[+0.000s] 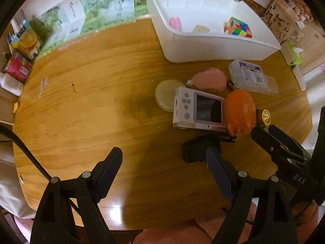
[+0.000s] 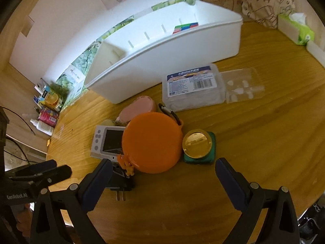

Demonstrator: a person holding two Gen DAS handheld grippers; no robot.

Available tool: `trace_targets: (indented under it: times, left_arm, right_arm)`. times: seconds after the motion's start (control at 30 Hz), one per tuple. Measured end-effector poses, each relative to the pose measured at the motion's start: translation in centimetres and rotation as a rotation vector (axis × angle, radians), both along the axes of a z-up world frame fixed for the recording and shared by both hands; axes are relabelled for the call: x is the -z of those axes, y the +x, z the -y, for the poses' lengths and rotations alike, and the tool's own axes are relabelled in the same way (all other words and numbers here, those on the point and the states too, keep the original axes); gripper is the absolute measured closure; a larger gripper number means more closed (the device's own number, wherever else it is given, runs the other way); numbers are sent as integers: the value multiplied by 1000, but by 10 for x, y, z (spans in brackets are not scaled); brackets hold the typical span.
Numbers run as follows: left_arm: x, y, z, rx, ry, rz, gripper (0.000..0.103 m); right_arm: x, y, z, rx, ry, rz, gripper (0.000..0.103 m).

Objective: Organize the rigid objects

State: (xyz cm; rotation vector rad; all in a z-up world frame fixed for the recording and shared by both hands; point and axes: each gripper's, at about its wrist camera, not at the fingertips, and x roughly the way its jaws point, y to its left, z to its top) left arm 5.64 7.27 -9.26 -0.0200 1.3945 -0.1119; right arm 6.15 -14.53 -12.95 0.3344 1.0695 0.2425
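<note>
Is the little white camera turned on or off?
It looks off. The camera lies flat on the table, and its screen is dark, showing only reflections.

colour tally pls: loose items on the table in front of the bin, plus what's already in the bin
On the table:
Orange: 1, round case
Pink: 1, pouch
White: 1, camera
Cream: 1, disc
Black: 1, plug adapter
Clear: 1, plastic box
Green with gold lid: 1, jar

In the bin:
Multicolour: 1, cube
Pink: 1, item
Cream: 1, item

Total: 10
</note>
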Motion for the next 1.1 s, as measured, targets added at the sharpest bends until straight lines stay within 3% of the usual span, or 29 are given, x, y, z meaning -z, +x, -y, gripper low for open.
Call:
trace_targets:
  times: [0.4,0.7,0.97,1.1]
  left_arm:
    - [26,-1,13,28,11,-151,16]
    - [36,4,24,80,28,-196,16]
    - [41,9,30,98,14,-224,16]
    - [42,19,38,91,9,-251,16]
  right_arm:
    - [3,28,7,-40,57,-77,1]
    - [21,32,23,-15,160,-285,1]
    - [46,35,37,84,513,-498,1]
    - [48,40,36,119,536,-535,1]
